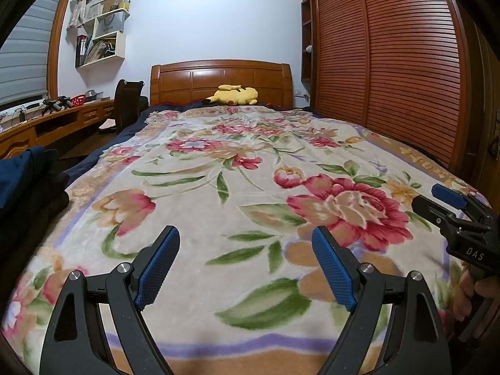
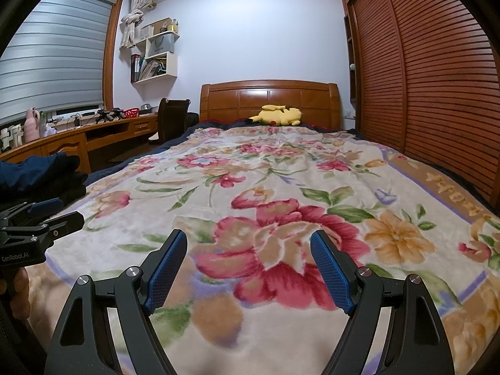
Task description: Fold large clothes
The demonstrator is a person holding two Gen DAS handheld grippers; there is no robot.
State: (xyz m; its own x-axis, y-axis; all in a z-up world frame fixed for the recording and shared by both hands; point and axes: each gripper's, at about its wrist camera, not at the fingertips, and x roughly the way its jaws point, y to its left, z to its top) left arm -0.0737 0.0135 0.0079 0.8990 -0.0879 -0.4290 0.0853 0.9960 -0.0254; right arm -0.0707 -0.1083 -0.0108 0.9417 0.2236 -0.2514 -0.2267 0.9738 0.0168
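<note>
The dark folded clothes (image 1: 28, 181) at the left of the frame are cut off by the picture's edge. The right hand-held gripper (image 1: 450, 206) is cropped at the right edge. Items on the wall shelves (image 2: 156, 53) are too small to be identified.

The right hand-held gripper (image 1: 450, 206) reads "DAS"; the left hand-held gripper (image 2: 47, 215), apparently "GenRobot.AI".
</note>
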